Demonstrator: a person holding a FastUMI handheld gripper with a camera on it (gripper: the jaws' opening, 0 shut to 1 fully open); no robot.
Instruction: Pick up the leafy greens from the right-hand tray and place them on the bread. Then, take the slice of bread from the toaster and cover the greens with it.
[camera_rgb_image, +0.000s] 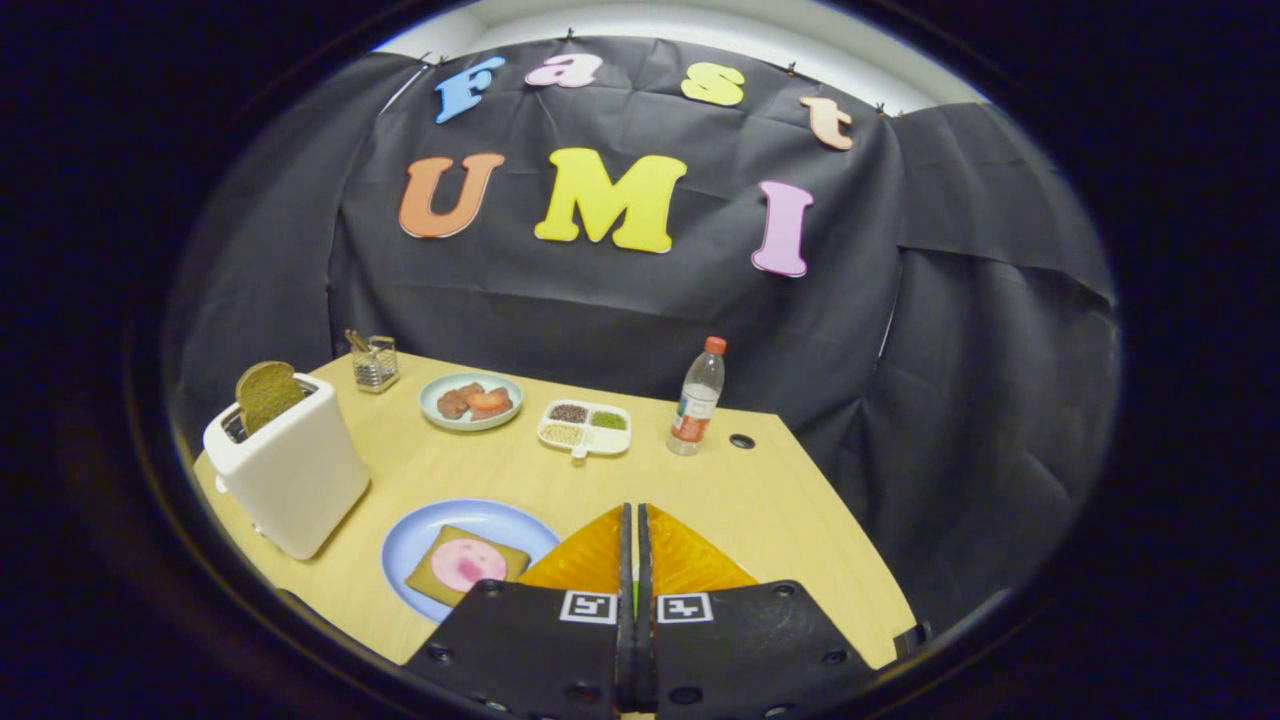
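Gripper-mounted fisheye, apparently raised, facing across table (760, 500)

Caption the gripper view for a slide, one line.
Gripper with fingers together above the table, beside a blue plate of bread; another slice stands in the toaster.

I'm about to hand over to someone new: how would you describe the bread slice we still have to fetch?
Start at the white toaster near the table's edge, well off to the side of the shut claw. The brown bread slice stands upright in its top slot, half sticking out. The other bread lies flat on the blue plate with a pink slice on top.
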